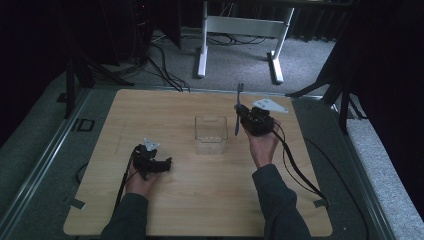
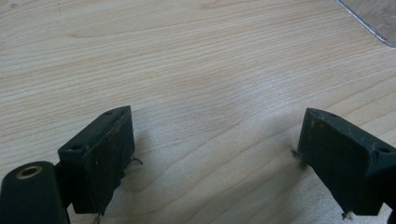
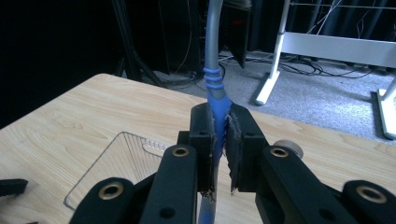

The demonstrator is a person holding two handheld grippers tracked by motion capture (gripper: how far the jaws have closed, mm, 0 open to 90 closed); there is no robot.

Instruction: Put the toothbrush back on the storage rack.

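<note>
My right gripper (image 1: 243,116) is held above the table just right of a clear plastic box (image 1: 210,134), shut on a blue and grey toothbrush (image 1: 238,108) that stands nearly upright, head up. In the right gripper view the jaws clamp the blue handle of the toothbrush (image 3: 215,95), and the grey neck runs out of the top of the frame; the clear box (image 3: 122,164) lies below to the left. My left gripper (image 1: 168,164) rests low on the table at the left, open with nothing in it. Its black fingers (image 2: 100,156) stand wide apart over bare wood.
The wooden table (image 1: 165,107) has open room around the box. A corner of the clear box (image 2: 373,18) shows at the top right of the left gripper view. Beyond the table stand a white desk frame (image 1: 240,30) and floor cables (image 1: 165,70).
</note>
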